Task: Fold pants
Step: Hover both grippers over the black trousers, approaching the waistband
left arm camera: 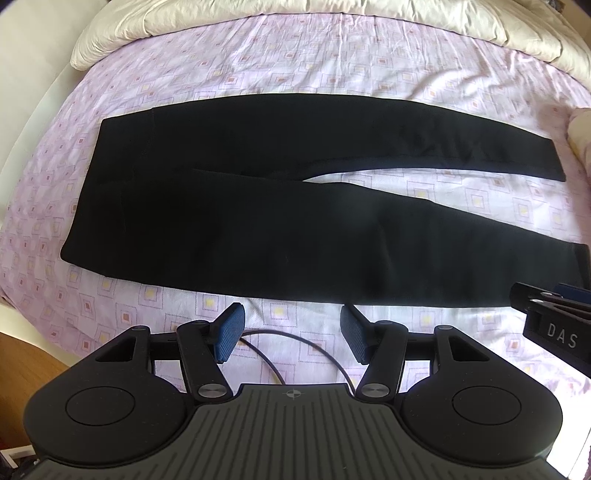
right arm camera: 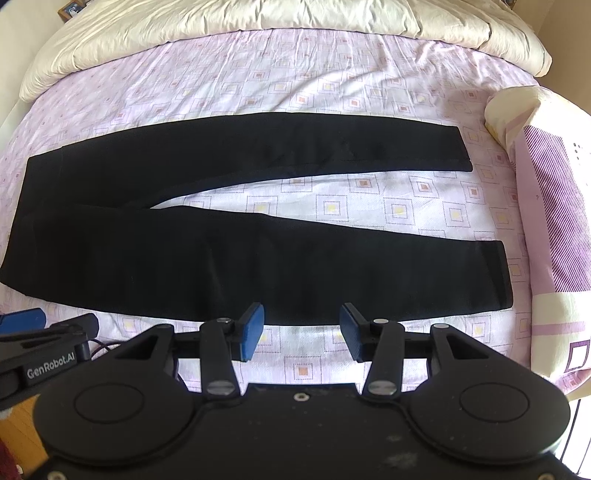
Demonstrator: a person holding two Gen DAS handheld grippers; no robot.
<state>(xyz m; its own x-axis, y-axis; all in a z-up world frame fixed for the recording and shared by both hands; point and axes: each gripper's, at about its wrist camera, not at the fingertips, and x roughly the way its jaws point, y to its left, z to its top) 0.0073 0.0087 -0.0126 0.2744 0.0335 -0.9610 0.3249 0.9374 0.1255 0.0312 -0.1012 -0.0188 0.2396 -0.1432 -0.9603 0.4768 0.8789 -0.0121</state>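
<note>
- Black matte fabric pants (left arm camera: 258,206) lie flat across the bed, waistband left, legs splayed right in a narrow V.
- Under them: wrinkled lilac bedsheet (left arm camera: 295,62) printed with little squares, puffy cream duvet (right arm camera: 258,22) bunched along the far edge.
- Left hand-held gripper (left arm camera: 291,334) and right hand-held gripper (right arm camera: 302,332): blue ribbed pads apart, holding nothing, just short of the near leg.

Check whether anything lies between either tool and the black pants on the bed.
Nothing visible does. Only bare patterned sheet separates the open left tool and open right tool from the near edge of the black pants.
</note>
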